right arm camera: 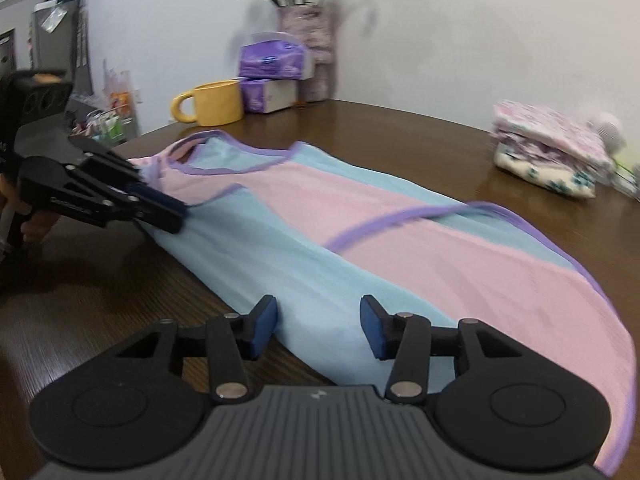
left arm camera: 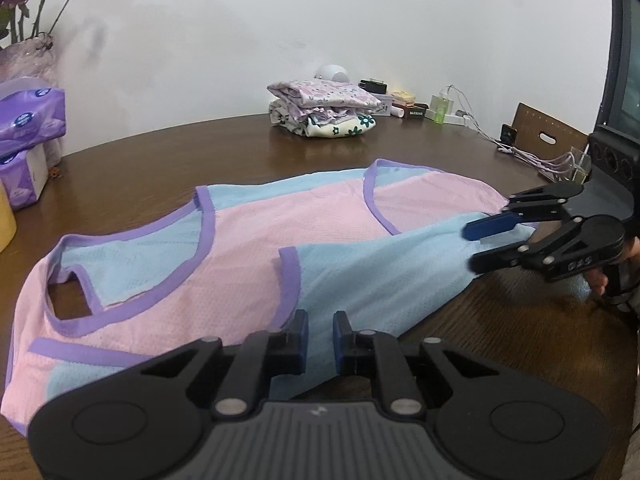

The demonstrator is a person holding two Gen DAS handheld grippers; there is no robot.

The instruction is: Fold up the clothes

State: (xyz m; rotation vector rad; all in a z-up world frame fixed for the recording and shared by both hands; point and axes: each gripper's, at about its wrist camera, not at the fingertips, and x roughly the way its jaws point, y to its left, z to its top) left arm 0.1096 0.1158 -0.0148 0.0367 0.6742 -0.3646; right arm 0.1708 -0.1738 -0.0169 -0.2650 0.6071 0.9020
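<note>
Left wrist view: left tongs (left arm camera: 320,334) pinch the pink-and-blue garment (left arm camera: 248,240); right tongs (right arm camera: 318,322) spread astride its hem. Yellow mug (right arm camera: 214,103), contents hidden; folded pile (left arm camera: 322,108) behind.

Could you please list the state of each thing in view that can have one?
Pink-and-blue sleeveless top: lying spread out on the table, not yet folded small.
Left gripper: jaws nearly shut, pinching the top's edge.
Right gripper: jaws apart, the top's blue edge between them, not pressed.
Pile of floral clothes: folded and stacked.
Yellow mug: upright.
Tissue packs: stacked, sealed.
</note>
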